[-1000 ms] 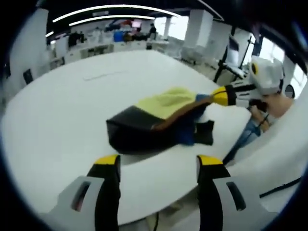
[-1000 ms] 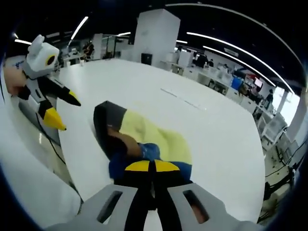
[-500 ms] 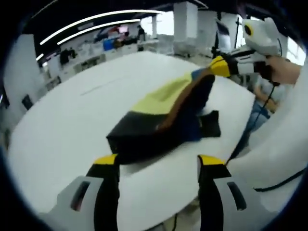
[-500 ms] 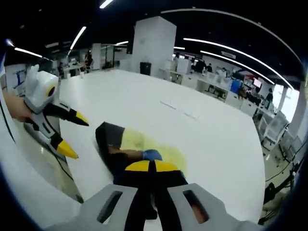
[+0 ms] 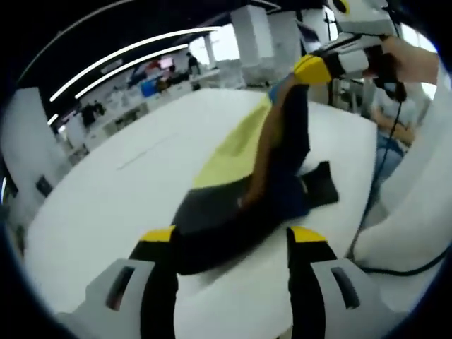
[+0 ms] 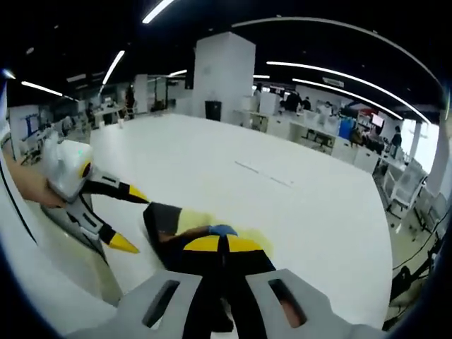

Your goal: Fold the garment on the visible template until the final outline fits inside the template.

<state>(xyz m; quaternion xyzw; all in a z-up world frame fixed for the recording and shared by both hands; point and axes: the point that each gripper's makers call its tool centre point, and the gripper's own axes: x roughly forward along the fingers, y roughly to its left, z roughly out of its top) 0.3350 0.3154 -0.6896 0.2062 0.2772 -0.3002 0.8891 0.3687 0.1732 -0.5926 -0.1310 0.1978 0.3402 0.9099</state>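
Left gripper view: the left gripper (image 5: 229,244) sits at the bottom of the frame with its yellow-tipped jaws spread apart, holding nothing. Between and beyond them the garment (image 5: 247,187), black, yellow and blue, lies on the white table (image 5: 106,198), its near black end at lower centre. One end is drawn up toward the upper right, where the right gripper (image 5: 314,68) is clamped on it, held by a person's hand (image 5: 409,60).

Right gripper view: the right gripper (image 6: 223,245) has its jaws pressed together on the garment (image 6: 176,224), which hangs below at lower centre. The left gripper (image 6: 131,219) stands at mid-left, jaws apart, just beside the garment's black edge.
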